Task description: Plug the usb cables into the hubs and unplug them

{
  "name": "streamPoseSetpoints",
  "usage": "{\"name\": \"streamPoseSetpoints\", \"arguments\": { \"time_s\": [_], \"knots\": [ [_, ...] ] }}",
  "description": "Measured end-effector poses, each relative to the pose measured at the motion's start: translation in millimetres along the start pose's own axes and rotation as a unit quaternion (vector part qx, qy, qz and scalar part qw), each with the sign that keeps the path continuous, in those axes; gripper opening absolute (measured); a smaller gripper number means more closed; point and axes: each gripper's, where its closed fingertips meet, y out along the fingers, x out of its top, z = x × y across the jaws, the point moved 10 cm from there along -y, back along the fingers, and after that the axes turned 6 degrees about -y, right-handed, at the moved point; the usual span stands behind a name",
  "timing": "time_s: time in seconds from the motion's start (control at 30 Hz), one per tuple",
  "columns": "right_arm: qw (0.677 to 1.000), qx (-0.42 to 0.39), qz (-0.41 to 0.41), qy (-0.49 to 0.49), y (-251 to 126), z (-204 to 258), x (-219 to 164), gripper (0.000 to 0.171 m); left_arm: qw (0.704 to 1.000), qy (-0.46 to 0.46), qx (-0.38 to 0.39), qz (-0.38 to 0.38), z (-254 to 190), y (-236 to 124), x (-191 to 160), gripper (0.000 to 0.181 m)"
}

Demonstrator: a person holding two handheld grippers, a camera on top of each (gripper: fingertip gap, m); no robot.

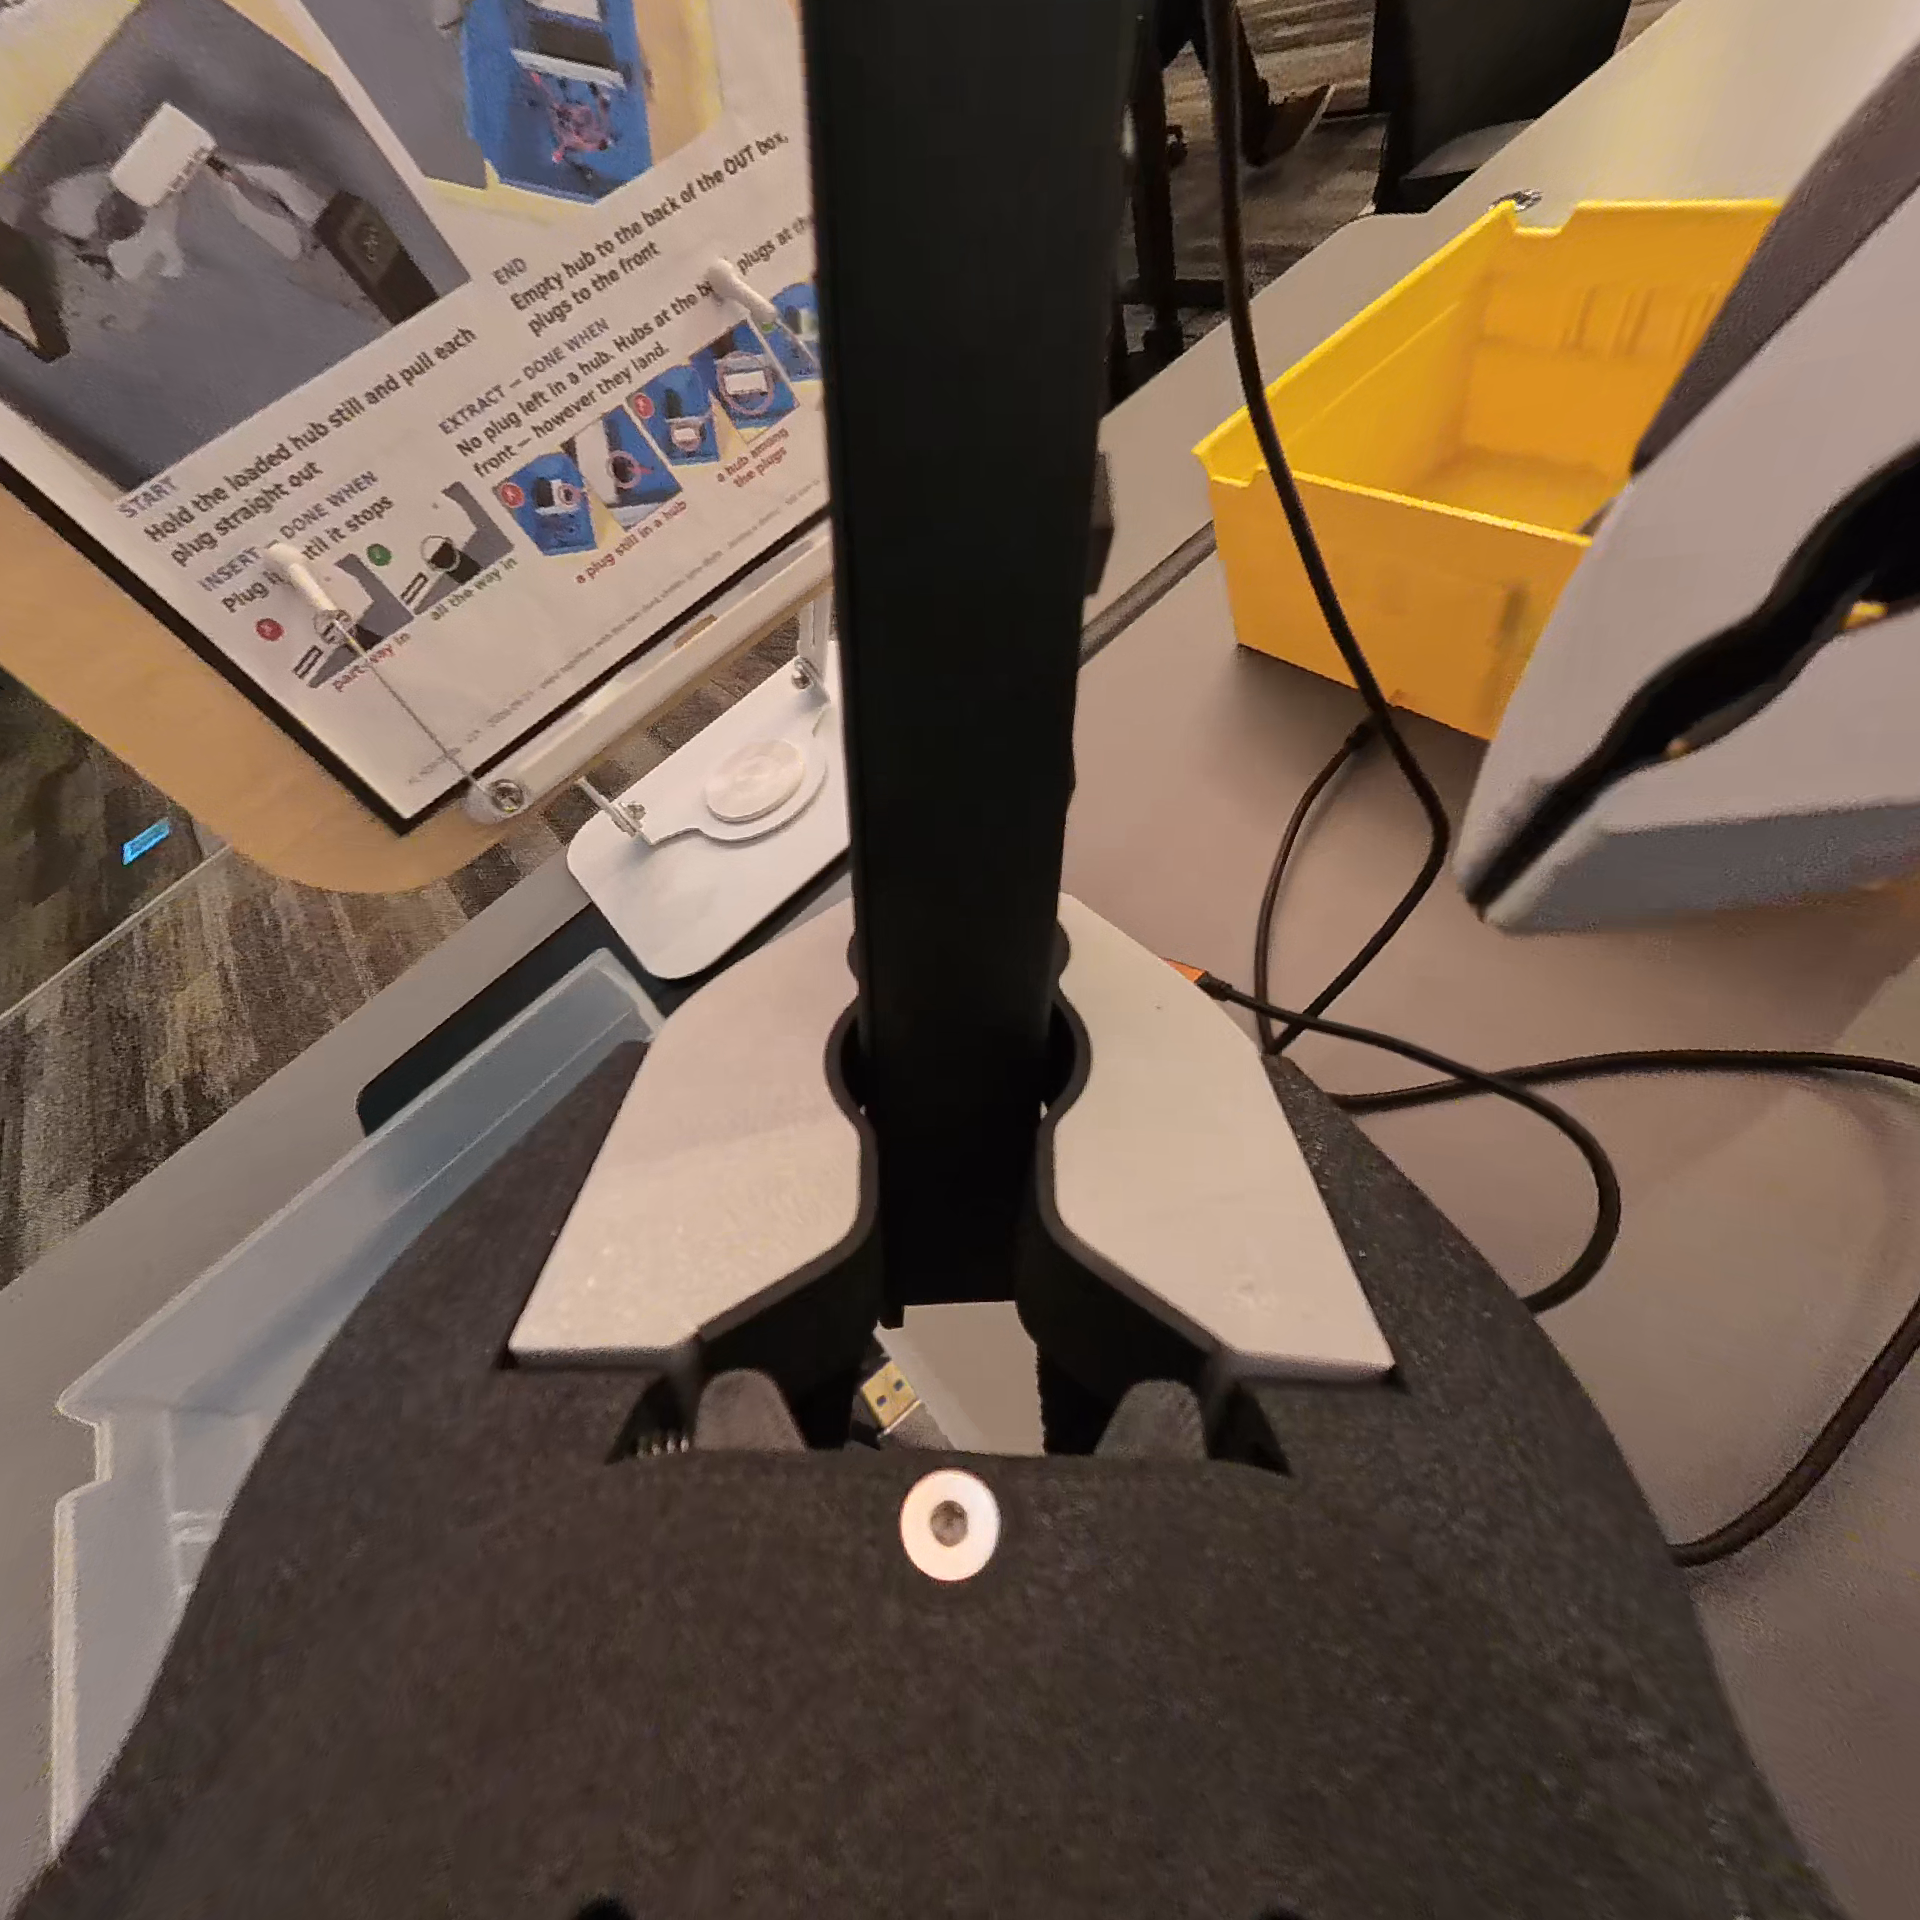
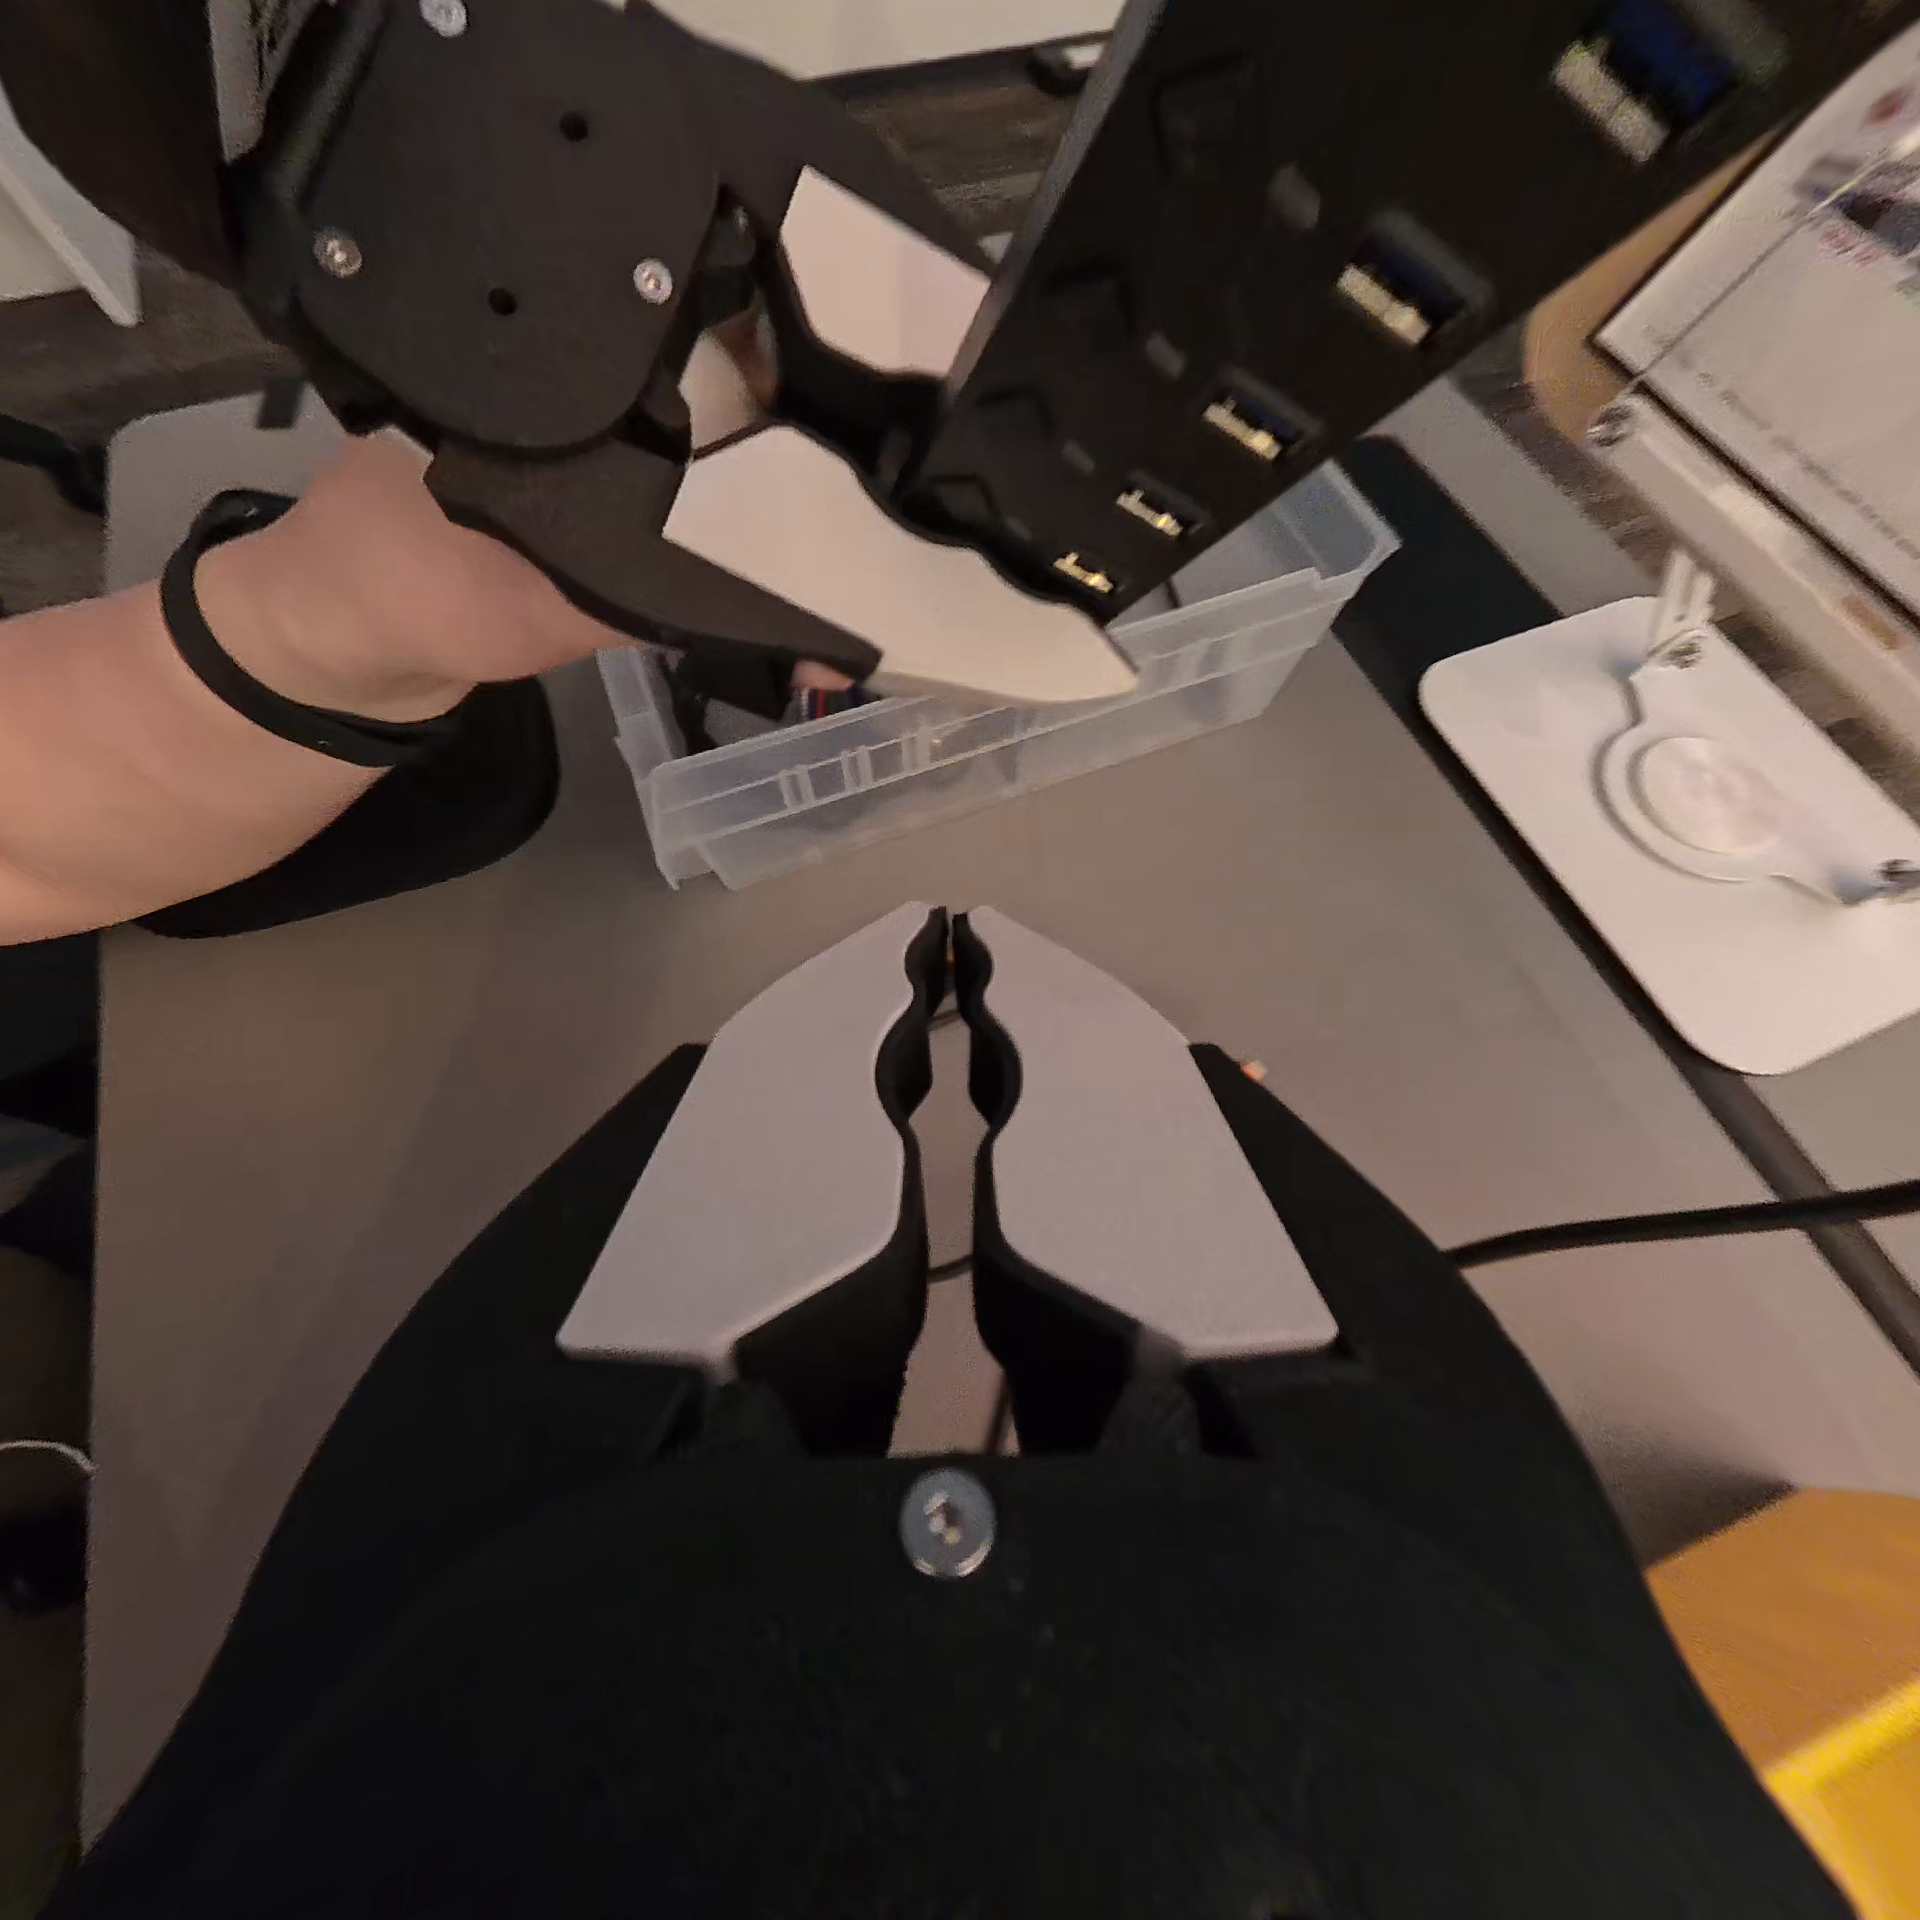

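Observation:
My left gripper is shut on a long black USB hub and holds it up off the table by its near end. A USB plug shows under the hub between the finger bases. In the right wrist view the left gripper, held by a hand, tilts the hub so its row of ports faces me. My right gripper is shut, with a thin dark and orange piece pinched at its tips, which looks like the end of a black USB cable. The cable loops over the grey table.
A clear plastic bin sits below the hub, also at the left. A yellow bin stands at the back right. A white stand base carries an instruction sheet. The right gripper hovers near the yellow bin. The gap from one gripper's tips to the other's is roughly 8 cm.

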Motion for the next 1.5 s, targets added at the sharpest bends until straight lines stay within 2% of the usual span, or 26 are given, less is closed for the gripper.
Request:
{"name": "streamPoseSetpoints", "arguments": {
  "time_s": [0.13, 0.27, 0.33, 0.43, 0.7, 0.87, 1.07, 1.2, 1.3, 1.37, 1.5],
  "knots": [
    [0.999, 0.037, -0.006, 0.014, 30, 7, -10, 0.007, 1.0, -0.01, 0.002, 0.0, 6, -1, -1, 0.026],
    [1.0, 0.015, 0.019, -0.001, 72, 17, -30, 0.023, 1.0, -0.017, 0.005, 0.001, 10, 0, -3, 0.026],
    [1.0, -0.004, 0.02, -0.016, 89, 24, -40, 0.023, 1.0, -0.024, 0.001, 0.0, 12, 0, -4, 0.026],
    [0.996, -0.034, 0.063, -0.044, 104, 30, -55, 0.022, 1.0, -0.03, -0.005, -0.001, 12, 0, -4, 0.026],
    [0.989, -0.034, 0.145, 0.003, 136, 35, -84, 0.022, 1.0, -0.029, -0.006, 0.003, 13, 4, -6, 0.027],
    [0.988, -0.04, 0.152, 0.009, 143, 35, -89, 0.013, 1.0, -0.026, -0.007, 0.002, 11, 4, -5, 0.026],
    [0.988, -0.031, 0.149, 0.013, 140, 31, -91, 0.006, 1.0, -0.024, -0.006, 0.003, 12, 4, -5, 0.026],
    [0.99, 0.001, 0.139, -0.033, 117, 26, -72, 0.005, 1.0, -0.027, -0.006, 0.0, 14, 2, -4, 0.026],
    [0.987, 0.091, 0.105, -0.085, 85, 25, -53, 0.005, 1.0, -0.03, -0.004, -0.006, 17, -1, -3, 0.026],
    [0.974, 0.186, 0.06, -0.116, 59, 27, -45, 0.005, 0.999, -0.033, -0.004, -0.01, 18, -3, -2, 0.026],
    [0.929, 0.353, -0.076, -0.078, 8, 20, -35, 0.005, 0.999, -0.031, -0.009, -0.012, 17, -4, -1, 0.026]
  ]
}}
